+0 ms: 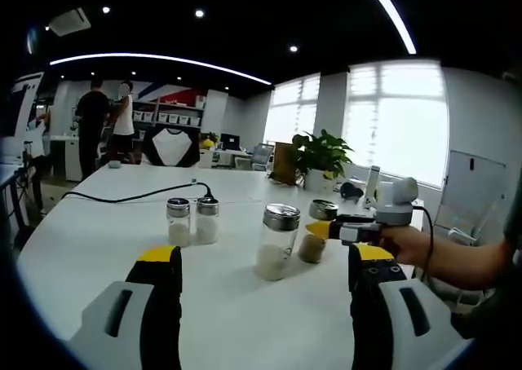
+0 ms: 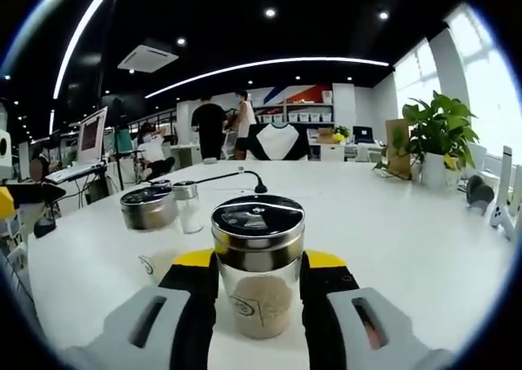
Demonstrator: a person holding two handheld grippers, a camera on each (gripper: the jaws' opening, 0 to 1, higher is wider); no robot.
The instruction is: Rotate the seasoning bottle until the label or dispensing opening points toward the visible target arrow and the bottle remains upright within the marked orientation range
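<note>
right gripper [image 2: 259,292] level, jaws clamped on upright seasoning bottle [image 2: 258,264], left gripper [image 1: 265,284] jaws wide, hovering over table [image 1: 98,240]

No readable text anywhere. Seasoning jar [image 2: 258,272] between right gripper's jaws carries small printed mark (a logo outline, lettering too small to make out).

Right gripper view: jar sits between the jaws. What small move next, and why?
Probably twist the right gripper gently, keeping the seasoning jar upright: its jaws flank the jar's glass sides, and it stands on the white table. No target arrow is visible, so turn slowly.
</note>
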